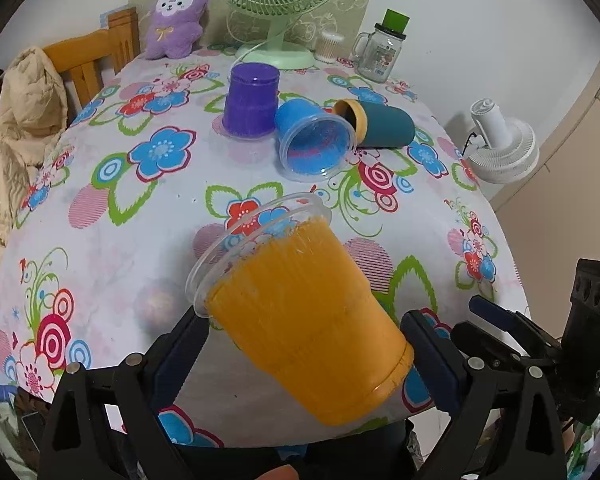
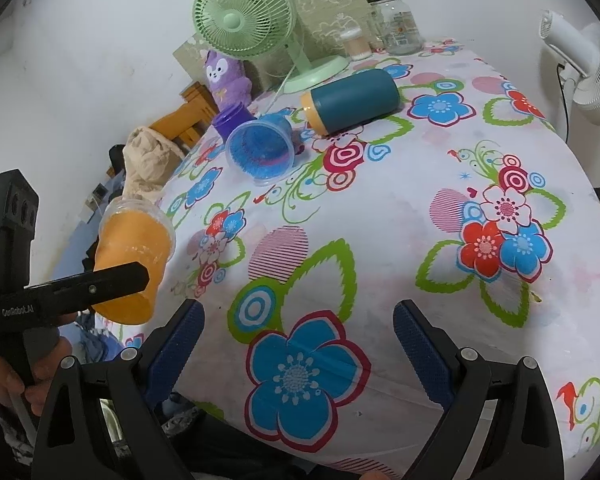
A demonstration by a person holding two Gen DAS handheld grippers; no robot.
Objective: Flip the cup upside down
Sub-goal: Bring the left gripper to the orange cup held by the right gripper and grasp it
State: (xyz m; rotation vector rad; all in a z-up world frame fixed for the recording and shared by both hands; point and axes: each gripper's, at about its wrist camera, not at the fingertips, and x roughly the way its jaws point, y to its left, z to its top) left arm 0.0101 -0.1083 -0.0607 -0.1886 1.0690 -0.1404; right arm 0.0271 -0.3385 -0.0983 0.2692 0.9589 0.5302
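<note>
Gripped between the blue pads of the left gripper (image 1: 306, 344) is the orange cup (image 1: 300, 312), pinched across its body and held in the air above the near edge of the flowered tablecloth (image 1: 132, 216). It is tilted, clear rim pointing away and slightly down, base toward the person, so I'd judge the flip roughly halfway: lifted and turned past sideways, but not yet mouth-down, and not set on the table. The right gripper (image 2: 300, 344) hovers beside it, fingers spread wide with nothing between them.

Farther along the table a blue cup (image 1: 314, 140) lies on its side, mouth toward us, touching a teal tumbler (image 1: 382, 124) that also lies on its side. Just beside them a purple cup (image 1: 252, 100) already stands upside down. At the back stand a green fan (image 1: 278, 8), a plush toy (image 1: 176, 16) and a glass jar (image 1: 378, 52).
</note>
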